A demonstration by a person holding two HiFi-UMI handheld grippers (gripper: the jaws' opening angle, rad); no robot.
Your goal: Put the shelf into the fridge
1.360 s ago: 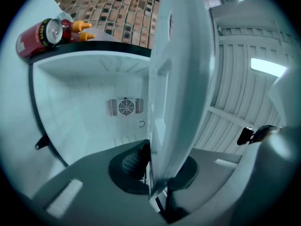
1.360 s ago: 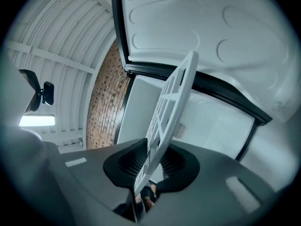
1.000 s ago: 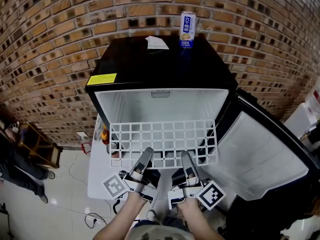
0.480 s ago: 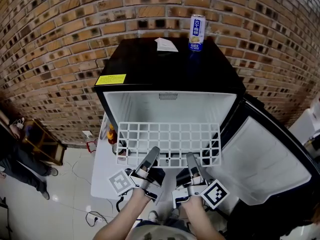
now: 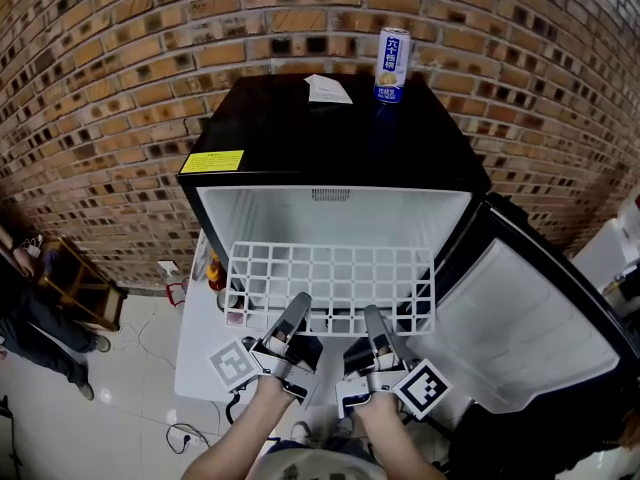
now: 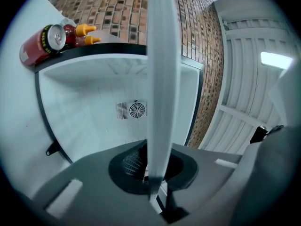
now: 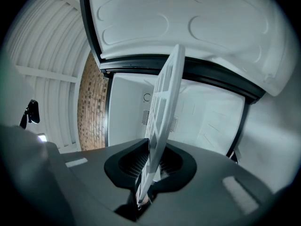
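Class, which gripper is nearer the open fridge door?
Right. The right gripper, jaws just closing further on the shelf, is beside the door; the left gripper holds the shelf farther left.

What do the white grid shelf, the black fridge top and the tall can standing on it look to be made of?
White grid shelf: probably moulded plastic, possibly white-coated wire. It is matte, with flat, even bars.
Black fridge top: glossy painted metal or plastic, can't tell which. It mirrors the can.
Tall blue-and-white can: likely aluminium, with a printed wrap and a silvery top rim.
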